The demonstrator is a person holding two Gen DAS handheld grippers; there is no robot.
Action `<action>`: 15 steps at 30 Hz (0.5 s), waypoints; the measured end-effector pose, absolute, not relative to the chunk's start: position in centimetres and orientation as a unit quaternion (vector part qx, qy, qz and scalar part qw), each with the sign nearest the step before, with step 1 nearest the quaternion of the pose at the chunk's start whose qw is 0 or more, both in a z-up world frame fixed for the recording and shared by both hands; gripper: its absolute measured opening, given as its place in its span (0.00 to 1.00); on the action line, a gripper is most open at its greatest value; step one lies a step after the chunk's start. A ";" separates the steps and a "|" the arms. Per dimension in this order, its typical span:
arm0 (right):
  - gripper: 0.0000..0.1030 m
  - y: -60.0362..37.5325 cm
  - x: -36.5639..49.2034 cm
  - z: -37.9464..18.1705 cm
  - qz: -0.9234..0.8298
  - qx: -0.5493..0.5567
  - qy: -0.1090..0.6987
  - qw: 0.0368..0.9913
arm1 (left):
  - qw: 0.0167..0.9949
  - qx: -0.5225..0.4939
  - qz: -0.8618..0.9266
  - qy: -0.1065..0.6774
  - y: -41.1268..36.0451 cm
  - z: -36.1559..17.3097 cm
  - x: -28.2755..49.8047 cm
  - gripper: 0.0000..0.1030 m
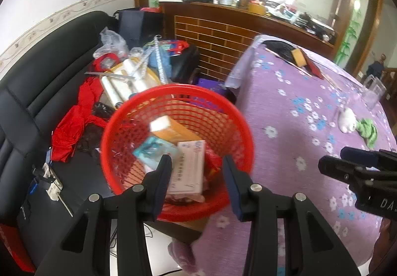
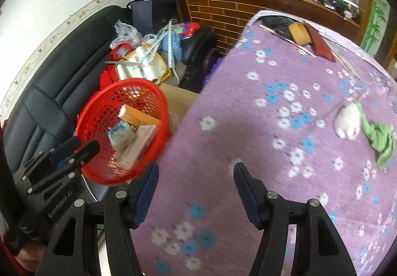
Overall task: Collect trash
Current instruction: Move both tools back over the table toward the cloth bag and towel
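A red mesh basket (image 1: 238, 127) stands beside the table and holds an orange box (image 1: 178, 129), a white box (image 1: 188, 169) and a light-blue packet (image 1: 153, 151). My left gripper (image 1: 197, 164) is open and empty, right over the basket. My right gripper (image 2: 196, 171) is open and empty, above the purple flowered tablecloth (image 2: 248, 127). A crumpled white wad (image 2: 348, 122) and a green rag (image 2: 379, 137) lie on the cloth at the right. The basket also shows in the right wrist view (image 2: 99, 122), at the left.
A black sofa (image 1: 49, 57) behind the basket is piled with red cloth (image 1: 74, 124), white rolls (image 1: 124, 84) and bags. A wooden counter (image 1: 223, 35) stands at the back. A yellow sponge (image 2: 299, 32), a red book (image 2: 321, 45) and sticks lie at the table's far end.
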State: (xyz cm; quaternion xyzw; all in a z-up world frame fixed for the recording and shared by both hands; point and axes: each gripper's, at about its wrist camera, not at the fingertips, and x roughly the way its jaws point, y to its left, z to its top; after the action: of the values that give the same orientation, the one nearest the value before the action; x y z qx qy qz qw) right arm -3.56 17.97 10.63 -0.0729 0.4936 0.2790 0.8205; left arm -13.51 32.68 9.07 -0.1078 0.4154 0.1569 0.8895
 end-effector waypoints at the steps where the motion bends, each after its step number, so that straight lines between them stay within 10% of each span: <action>1: 0.65 17.3 -3.7 10.6 0.275 -0.073 0.494 0.822 | 0.890 -0.106 0.153 0.416 32.2 9.1 -13.4 0.40; 15: 0.65 8.0 -4.6 11.0 0.214 -0.041 0.495 0.841 | 0.899 -0.066 0.082 0.424 23.7 9.9 -11.5 0.40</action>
State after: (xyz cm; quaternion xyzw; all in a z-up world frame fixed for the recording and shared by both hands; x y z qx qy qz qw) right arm -4.59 7.97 11.00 -0.0409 0.4952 0.2143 0.8409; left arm -11.48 23.73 9.90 -0.0662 0.4241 0.0821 0.8995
